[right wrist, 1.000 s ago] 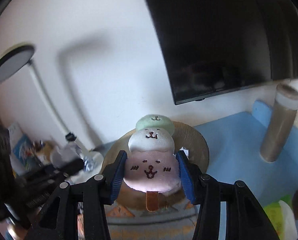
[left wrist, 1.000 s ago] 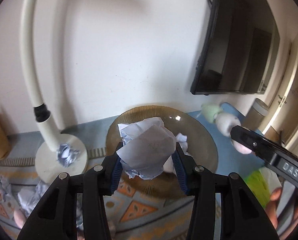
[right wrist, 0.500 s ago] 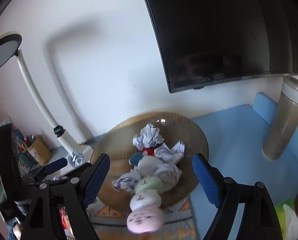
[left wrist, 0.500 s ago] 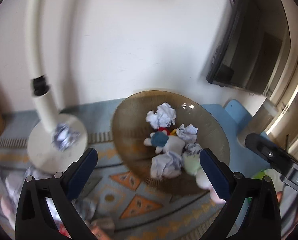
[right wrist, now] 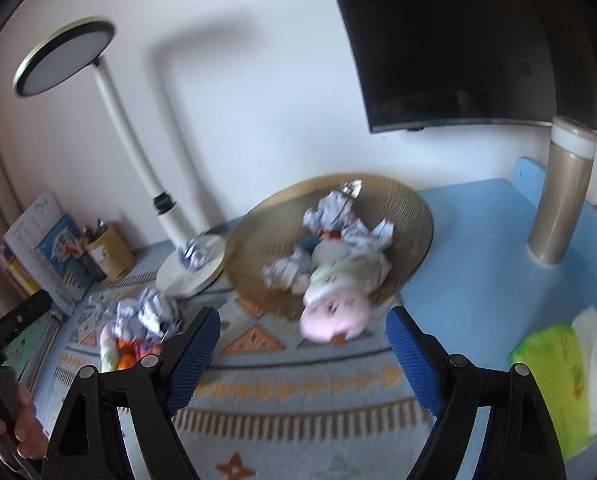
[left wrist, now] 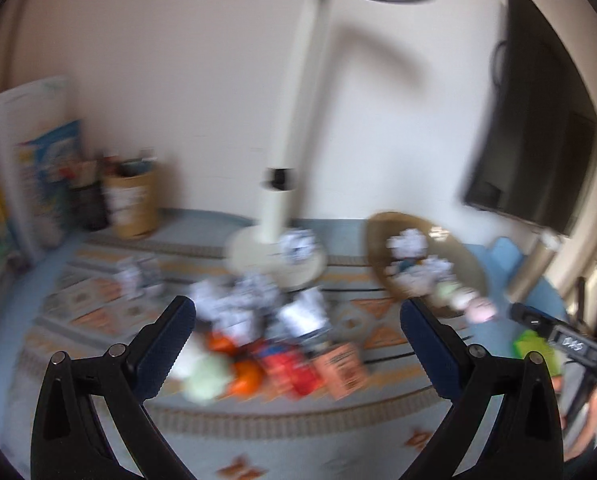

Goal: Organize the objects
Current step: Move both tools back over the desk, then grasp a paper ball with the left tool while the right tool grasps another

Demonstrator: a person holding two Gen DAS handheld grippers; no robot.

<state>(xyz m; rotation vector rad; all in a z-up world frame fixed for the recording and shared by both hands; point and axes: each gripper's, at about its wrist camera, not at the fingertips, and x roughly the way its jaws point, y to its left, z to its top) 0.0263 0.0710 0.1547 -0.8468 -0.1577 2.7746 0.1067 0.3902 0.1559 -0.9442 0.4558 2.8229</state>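
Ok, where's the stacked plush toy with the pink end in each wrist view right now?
Left wrist: the plush toy shows blurred at centre right, hanging over the near rim of the woven tray, its pink end outermost.
Right wrist: the same toy lies near picture centre, pink end over the tray's near edge onto the patterned mat.
Shared landmark: the white lamp base with a paper ball on it, left of the tray.

No writing can be read in either view. The white and blue picture books (right wrist: 44,240) leaning against the wall at the rug's left edge bear printing too blurred to make out. The orange-red flat packets (left wrist: 322,368) lying near the patterned rug's (right wrist: 298,384) middle show dark marks, likewise illegible.
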